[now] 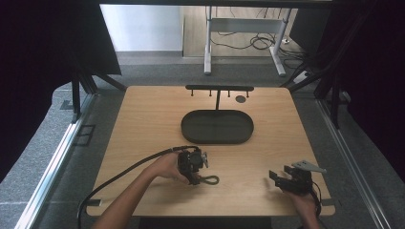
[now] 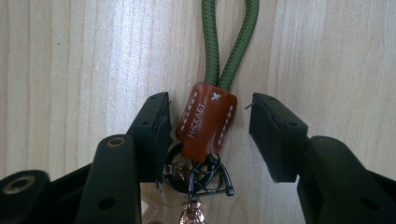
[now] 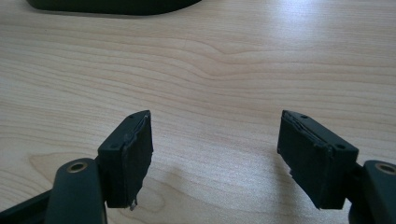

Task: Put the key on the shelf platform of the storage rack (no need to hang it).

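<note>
A key fob lies on the wooden table: a green cord loop runs into a brown stitched leather tab, with dark rings and a copper clasp below it. In the high view the cord loop pokes out beside my left gripper. My left gripper points down over the fob, and its jaws stand on either side of the leather tab with a gap at each side. My right gripper rests near the front right of the table, and in its own view my right gripper is open with only bare wood between its jaws.
A dark oval tray sits mid-table, and its edge shows in the right gripper view. Behind it stands a black rack with small hooks. A cable trails from the left gripper to the table's front left corner.
</note>
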A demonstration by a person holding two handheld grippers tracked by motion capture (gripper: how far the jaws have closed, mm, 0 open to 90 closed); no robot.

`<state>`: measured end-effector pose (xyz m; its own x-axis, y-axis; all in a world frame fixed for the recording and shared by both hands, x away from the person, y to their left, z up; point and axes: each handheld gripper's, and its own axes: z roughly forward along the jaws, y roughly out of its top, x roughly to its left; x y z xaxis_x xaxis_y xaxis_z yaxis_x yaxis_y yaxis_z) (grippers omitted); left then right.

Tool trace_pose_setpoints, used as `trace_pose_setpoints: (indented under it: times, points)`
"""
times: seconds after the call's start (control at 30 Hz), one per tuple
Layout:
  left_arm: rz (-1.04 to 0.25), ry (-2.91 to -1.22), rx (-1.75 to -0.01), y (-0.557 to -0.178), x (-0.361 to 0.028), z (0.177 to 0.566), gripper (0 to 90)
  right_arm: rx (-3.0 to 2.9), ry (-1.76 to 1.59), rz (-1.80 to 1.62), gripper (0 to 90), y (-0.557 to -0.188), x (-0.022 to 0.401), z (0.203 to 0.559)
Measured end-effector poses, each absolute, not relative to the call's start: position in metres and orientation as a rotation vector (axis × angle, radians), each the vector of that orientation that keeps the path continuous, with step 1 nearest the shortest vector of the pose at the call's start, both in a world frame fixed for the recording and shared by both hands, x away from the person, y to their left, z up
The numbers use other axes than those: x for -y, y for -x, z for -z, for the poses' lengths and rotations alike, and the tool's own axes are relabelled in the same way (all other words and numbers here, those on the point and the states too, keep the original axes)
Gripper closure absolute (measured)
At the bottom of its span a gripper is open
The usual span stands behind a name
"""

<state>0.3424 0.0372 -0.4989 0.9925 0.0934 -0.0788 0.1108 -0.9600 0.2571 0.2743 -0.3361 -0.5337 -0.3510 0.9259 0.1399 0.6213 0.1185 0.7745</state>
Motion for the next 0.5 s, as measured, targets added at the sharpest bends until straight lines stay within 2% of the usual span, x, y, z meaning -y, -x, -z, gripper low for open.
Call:
trace_pose_setpoints:
  times: [0.43, 0.5]
  points:
    - [0.07, -2.883, -0.182, -0.342, -0.0366, 0.5013, 61.4, -2.024, -1.498, -1.101, 27.0, -0.2741, 0.3359, 0.5329]
    - [0.066, -2.879, -0.188, -0.3434, -0.0369, 0.5013, 66.0, -2.022, -1.5, -1.101, 27.0, -0.274, 0.3362, 0.5328]
